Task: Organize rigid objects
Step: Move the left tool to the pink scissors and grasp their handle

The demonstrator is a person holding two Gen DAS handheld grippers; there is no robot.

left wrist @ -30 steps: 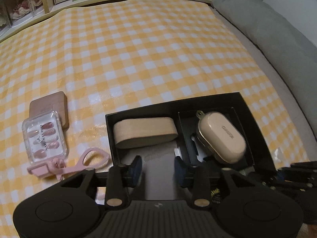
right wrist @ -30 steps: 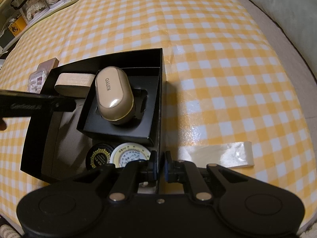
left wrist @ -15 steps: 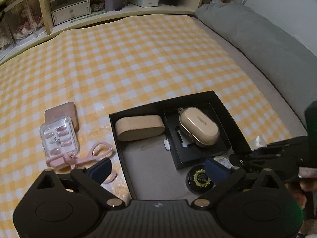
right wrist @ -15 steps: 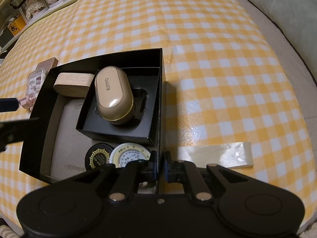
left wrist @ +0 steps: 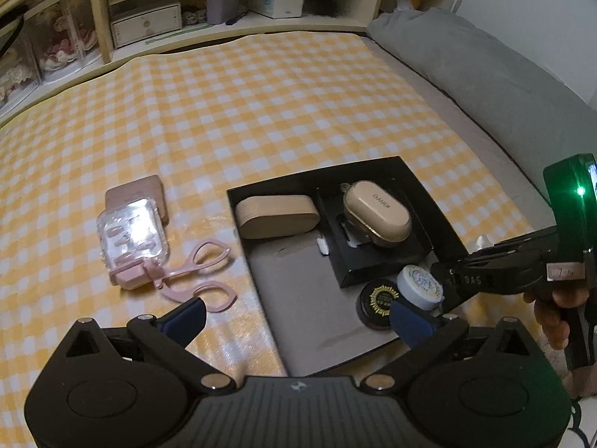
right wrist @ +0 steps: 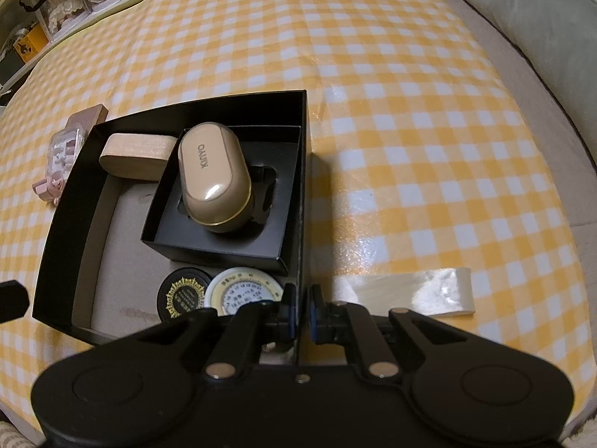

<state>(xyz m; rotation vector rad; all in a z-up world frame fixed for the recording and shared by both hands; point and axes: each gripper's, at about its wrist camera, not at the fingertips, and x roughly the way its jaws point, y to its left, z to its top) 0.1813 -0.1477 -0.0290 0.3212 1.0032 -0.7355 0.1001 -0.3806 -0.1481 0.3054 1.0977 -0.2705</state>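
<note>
**Left claw let go and backed off, three things left outside the box**

Bedroom setup, yellow-and-white checked cloth (left wrist: pixel 261 112) spread over the bed, shelves along the back. The black box (right wrist: pixel 304 171) sits on it with the tan oval case (left wrist: pixel 278 216), the gold earbud case (right wrist: pixel 212 183) in its own small black tray (right wrist: pixel 224 250), and two round tins (right wrist: pixel 186 295) by the near wall.

What changed: a second ago my left gripper (left wrist: pixel 298 315) was nearly closed down inside the box, right in front of the oval case. Now it's spread fully wide, holding nothing, and pulled up and back, so I see much more of the room. I read that as the oval case being dropped off.

My right gripper (right wrist: pixel 301 308) hasn't budged, pressed together on the box's right wall, steadying it.

Outside on the left: the pink scissors-like tool (left wrist: pixel 197 272), the clear nail box (left wrist: pixel 132 233) and a brown compact (left wrist: pixel 138 194) under it. Probably next.
</note>
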